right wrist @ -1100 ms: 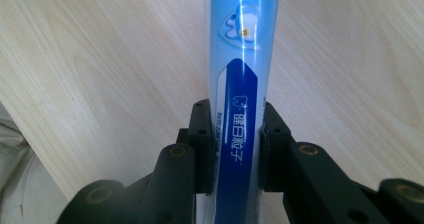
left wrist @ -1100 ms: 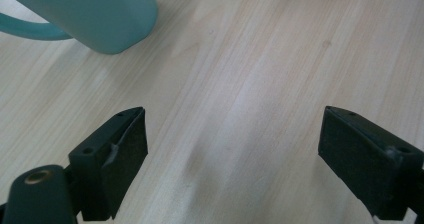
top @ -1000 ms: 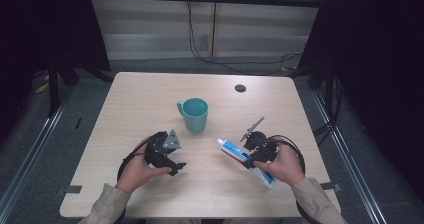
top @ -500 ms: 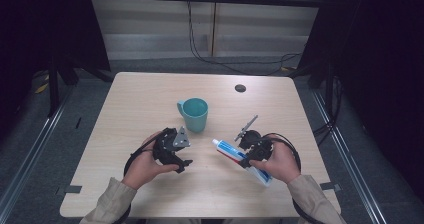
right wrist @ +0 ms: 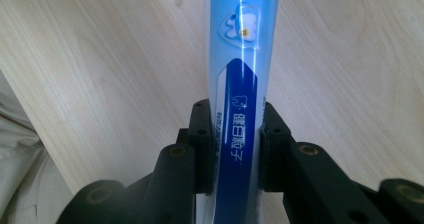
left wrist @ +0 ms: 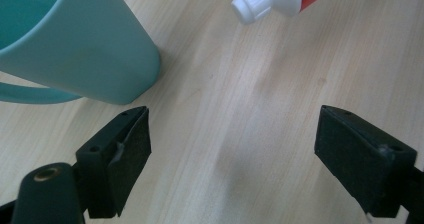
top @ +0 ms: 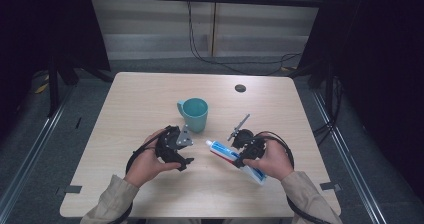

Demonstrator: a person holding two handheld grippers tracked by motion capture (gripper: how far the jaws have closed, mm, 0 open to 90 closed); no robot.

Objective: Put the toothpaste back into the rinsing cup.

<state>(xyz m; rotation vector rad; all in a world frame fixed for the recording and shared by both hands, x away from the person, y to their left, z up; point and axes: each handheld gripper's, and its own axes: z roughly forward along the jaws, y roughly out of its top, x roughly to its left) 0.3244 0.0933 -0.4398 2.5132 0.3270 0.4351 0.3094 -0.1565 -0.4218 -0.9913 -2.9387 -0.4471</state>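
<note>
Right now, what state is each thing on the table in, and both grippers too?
Teal mug: upright on the table, looks empty, held by nothing.
Toothpaste tube: white cap on, clamped across its blue body, cap end pointing toward the mug.
Right gripper: shut on the toothpaste tube.
Left gripper: jaws wide apart, nothing between them, beside the mug's base.
Small dark disc: lying flat near the table's far edge.

Beige sleeves (top: pixel 114 200), black left gripper (top: pixel 182 160) with grey plate, black looping cables, brass screw holes
</note>
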